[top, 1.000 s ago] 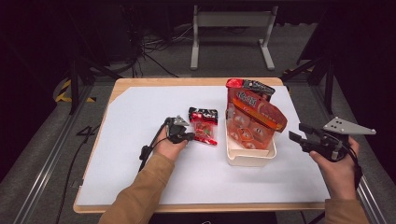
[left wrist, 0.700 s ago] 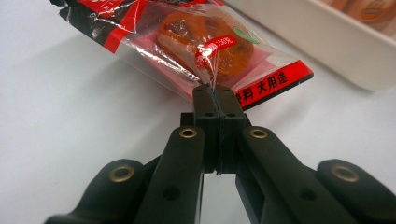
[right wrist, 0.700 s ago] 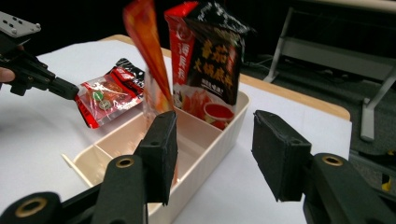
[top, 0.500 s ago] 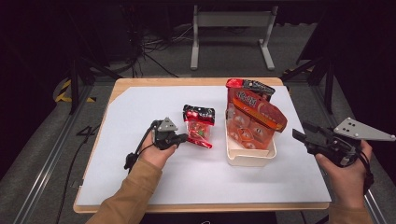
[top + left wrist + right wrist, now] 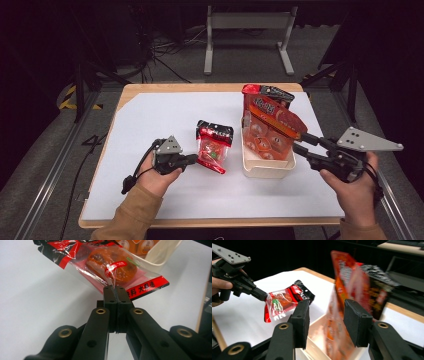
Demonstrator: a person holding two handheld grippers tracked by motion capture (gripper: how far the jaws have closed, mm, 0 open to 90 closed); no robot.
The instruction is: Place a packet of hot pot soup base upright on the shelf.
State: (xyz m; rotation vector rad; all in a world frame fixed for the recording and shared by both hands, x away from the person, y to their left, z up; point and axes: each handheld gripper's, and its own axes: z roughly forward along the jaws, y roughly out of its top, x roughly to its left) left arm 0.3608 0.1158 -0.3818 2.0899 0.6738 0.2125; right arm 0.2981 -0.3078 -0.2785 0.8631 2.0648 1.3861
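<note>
The left gripper (image 5: 192, 159) has its jaws pressed together on the edge of a small snack packet (image 5: 213, 150), a clear-fronted pouch with red and black trim and something round and orange-brown sealed inside. In the left gripper view the pinch sits right on the flat film border of the packet (image 5: 110, 265), near its red bottom strip, not on the bulge. The packet hangs tilted just above the white table (image 5: 150, 125), just beside the cream tray (image 5: 265, 170) but apart from it. That tray already holds bigger orange snack bags (image 5: 270, 127) standing upright, leaning toward the far side.

The right gripper (image 5: 302, 145) hovers at the tray's near right corner with its jaws spread wide and nothing between them; in its own view the pads (image 5: 303, 315) frame the blurred upright bags (image 5: 352, 290).

The packet looks light, and the film is crinkly, slick and limp, so it will droop and swing from a single pinch. I'd judge the sealed border the right place to hold: it is flat, doubled and won't crush the contents, which seem soft enough to dent. A grip on the glossy middle would probably slide. The seam hold seems thin, though, so a quick swing toward the tray could let it slip out. The standing bags look floppy too and may tip if nudged.
</note>
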